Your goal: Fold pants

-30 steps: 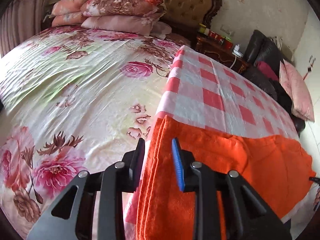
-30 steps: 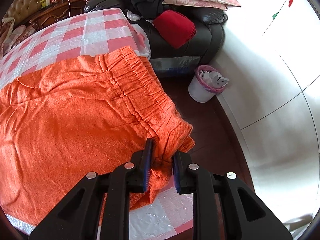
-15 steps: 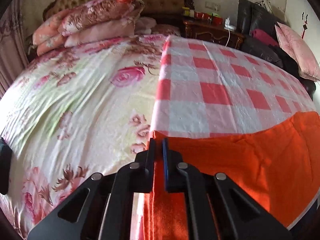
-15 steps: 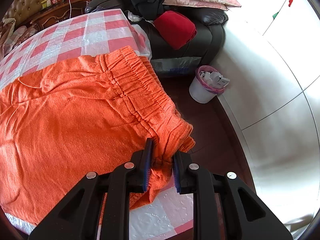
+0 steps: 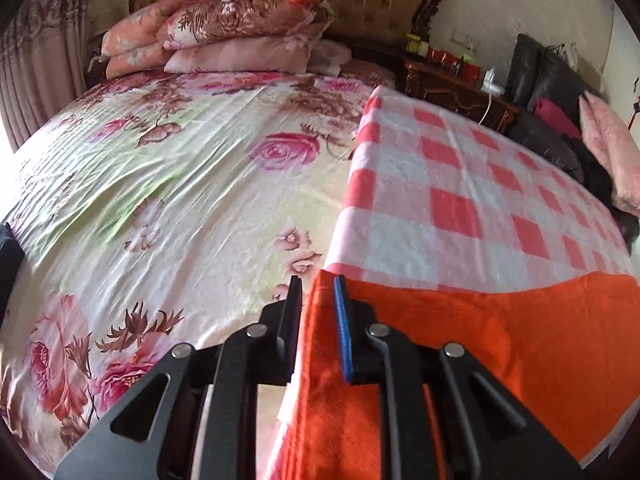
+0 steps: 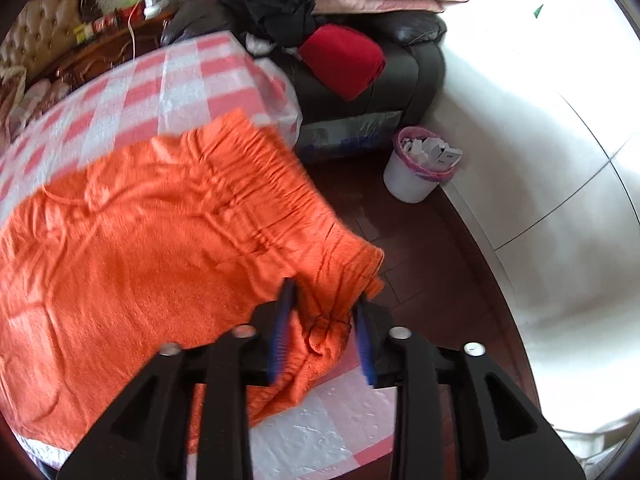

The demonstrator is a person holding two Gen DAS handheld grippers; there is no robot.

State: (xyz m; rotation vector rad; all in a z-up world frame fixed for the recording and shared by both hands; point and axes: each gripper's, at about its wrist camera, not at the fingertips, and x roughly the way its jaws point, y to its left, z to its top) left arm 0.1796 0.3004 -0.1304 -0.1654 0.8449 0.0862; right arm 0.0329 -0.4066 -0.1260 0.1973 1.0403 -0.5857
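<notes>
The pants (image 6: pixel 152 248) lie spread flat on the checked cloth (image 5: pixel 460 200), which serves as the landmark here; they cover its near end, with the waistband overhanging the cloth's right edge and the leg end reaching its left edge beside the bed (image 5: pixel 160 200).

Nearest, the right gripper (image 6: pixel 324 320) straddles the near waistband corner. Its jaws have just been opening, and the fabric sits loosely between the blue pads rather than pinched, so I read it as released. The left gripper (image 5: pixel 318 308) stands at the cloth's left edge over the pants' leg-end corner. Its jaws have also just been opening, with a visible gap on both sides of the orange edge between them; no grip shows.

As for progress: the pants look doubled along their length, since layered edges show at the left corner, though I cannot tell how many layers. The surface is fairly smooth with light wrinkles. Both near corners appear just let go, which suggests a lay-down or straightening step is finishing. What remains, as I judge it, is folding the length across, bringing leg end toward waistband, and tidying.

Farther on, the cloth's far half is bare checks. Beyond its right edge stand a sofa (image 6: pixel 400 72) and a bin (image 6: pixel 416 168).
</notes>
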